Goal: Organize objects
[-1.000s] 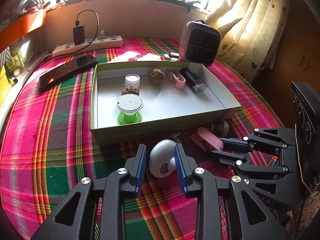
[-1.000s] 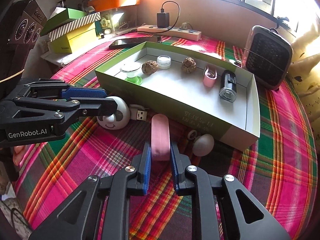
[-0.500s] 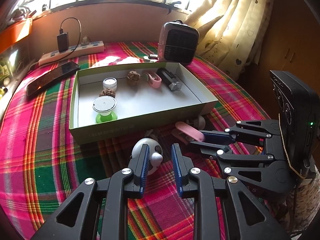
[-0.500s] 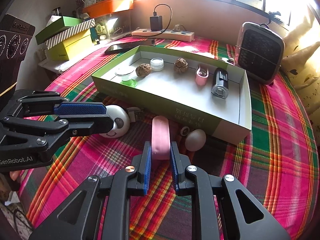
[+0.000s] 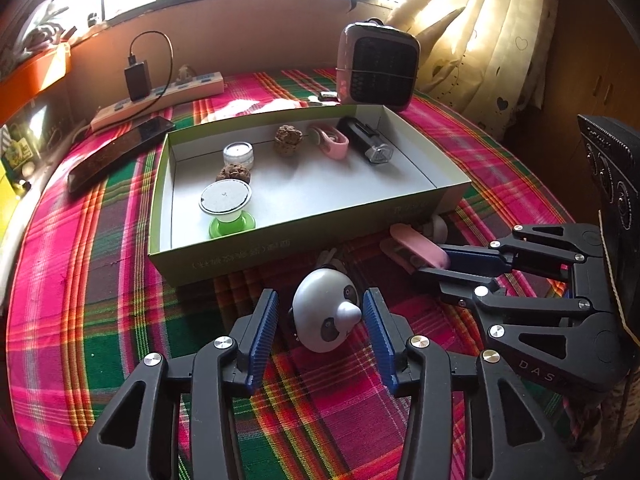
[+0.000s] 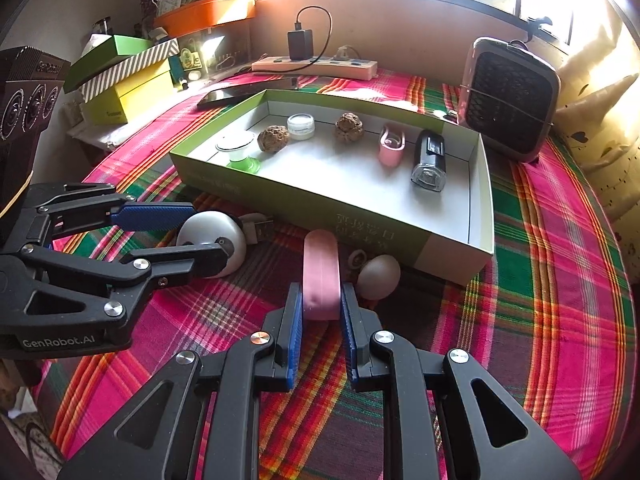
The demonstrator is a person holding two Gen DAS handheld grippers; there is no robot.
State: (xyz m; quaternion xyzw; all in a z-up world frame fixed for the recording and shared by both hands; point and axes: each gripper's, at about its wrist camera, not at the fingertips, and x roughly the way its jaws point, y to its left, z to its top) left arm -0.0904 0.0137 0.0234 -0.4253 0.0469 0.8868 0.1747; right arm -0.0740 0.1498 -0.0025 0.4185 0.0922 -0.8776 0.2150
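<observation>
- Left gripper (image 5: 320,330): jaws apart, having just been opening; the white panda-faced ball (image 5: 326,316) lies on the plaid cloth (image 5: 80,300) between the 2 blue pads, clear of both.
- Right gripper (image 6: 320,334): clamped on the near end of the pink case (image 6: 320,274).
- Both items sit just in front of the green box (image 5: 224,264), outside it.
- A pale egg-shaped object (image 6: 378,276) lies beside the pink case.

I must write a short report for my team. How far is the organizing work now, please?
Done: six small things already lie in the green box. In hand: the right gripper is shut on the pink case; the left gripper has just been opening around the panda gadget, its pads not touching it. Left: the panda gadget and the egg-shaped piece, still on the tablecloth.
</observation>
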